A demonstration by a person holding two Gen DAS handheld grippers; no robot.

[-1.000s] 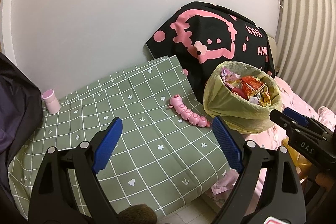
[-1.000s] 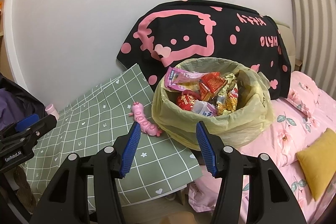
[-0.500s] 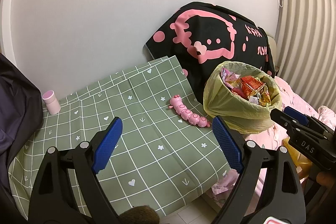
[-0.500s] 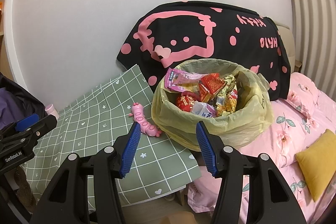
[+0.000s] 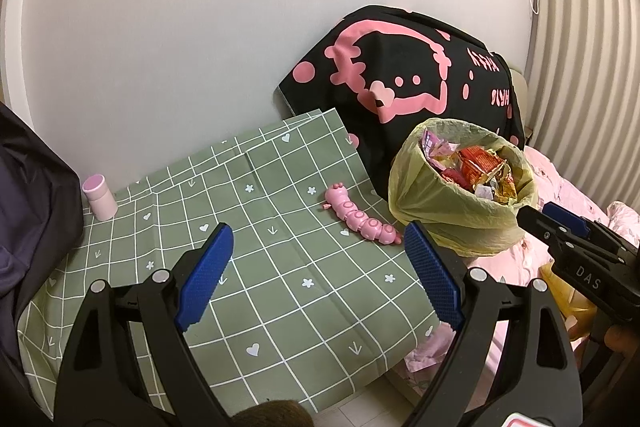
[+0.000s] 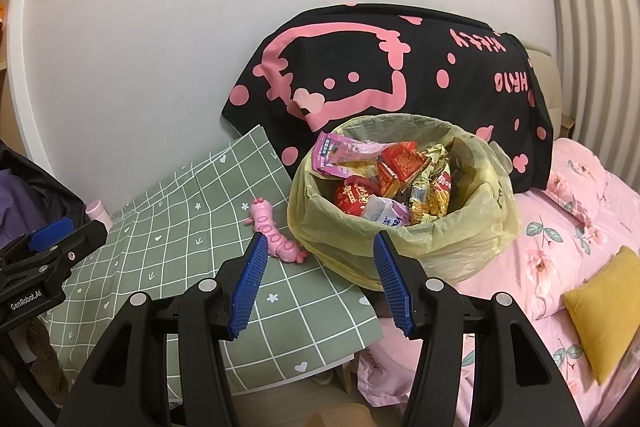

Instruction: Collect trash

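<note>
A bin lined with a yellow-green bag [image 6: 404, 239] stands on the bed edge, filled with several snack wrappers [image 6: 384, 183]; it also shows in the left wrist view [image 5: 460, 211]. My right gripper [image 6: 320, 283] is open and empty, just in front of and below the bin's rim. My left gripper [image 5: 316, 275] is open and empty above the green checked cloth [image 5: 240, 227], left of the bin. A pink caterpillar toy [image 5: 360, 219] lies on the cloth beside the bin, also in the right wrist view [image 6: 276, 235].
A pink bottle [image 5: 99, 197] stands at the cloth's far left by a dark garment [image 5: 28, 219]. A black and pink cushion [image 6: 400, 83] leans on the wall behind the bin. A pink floral bed [image 6: 568, 235] with a yellow pillow [image 6: 608, 307] lies right.
Both views drifted very slightly; the bin sits marginally lower and nearer in the right wrist view. Both grippers stayed open and empty.
</note>
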